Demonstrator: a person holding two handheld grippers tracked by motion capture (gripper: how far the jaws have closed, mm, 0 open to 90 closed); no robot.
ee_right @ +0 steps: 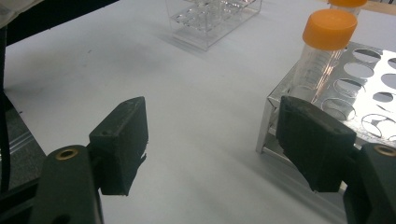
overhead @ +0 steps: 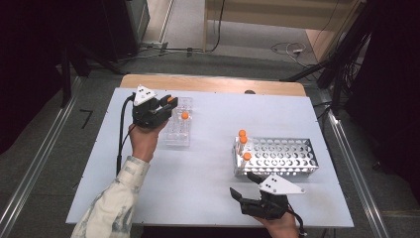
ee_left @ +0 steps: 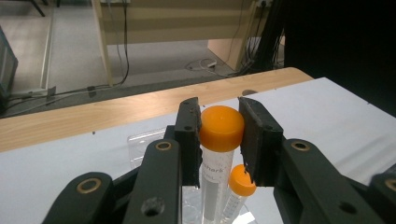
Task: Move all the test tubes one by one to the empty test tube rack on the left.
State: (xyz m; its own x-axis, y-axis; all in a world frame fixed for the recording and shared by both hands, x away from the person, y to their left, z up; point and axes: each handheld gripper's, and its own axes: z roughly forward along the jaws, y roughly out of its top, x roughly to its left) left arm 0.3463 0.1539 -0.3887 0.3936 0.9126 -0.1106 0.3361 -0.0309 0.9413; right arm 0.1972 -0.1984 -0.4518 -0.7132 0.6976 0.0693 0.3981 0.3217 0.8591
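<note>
My left gripper (overhead: 167, 102) (ee_left: 220, 135) is shut on an orange-capped clear tube (ee_left: 219, 149) (overhead: 171, 100), pads pressing its cap, over the far end of a clear plastic rack (overhead: 179, 123) (ee_left: 140, 142). A second, shorter orange-capped tube (overhead: 184, 115) (ee_left: 240, 184) stands upright in that rack just beyond. My right gripper (overhead: 246, 187) (ee_right: 212, 140) is open near the table's front edge, beside the near-left corner of a metal rack (overhead: 282, 156) (ee_right: 369, 107). That rack holds three orange-capped tubes (overhead: 242, 141) at its left end; the closest tube (ee_right: 324, 51) rises past my right jaw.
The white board (overhead: 208, 163) lies on a wooden table (overhead: 213, 84). Past its far edge run cables (overhead: 289, 49) on the floor and a wooden cabinet (ee_left: 187, 18). Metal rails (overhead: 354, 173) flank the table on both sides.
</note>
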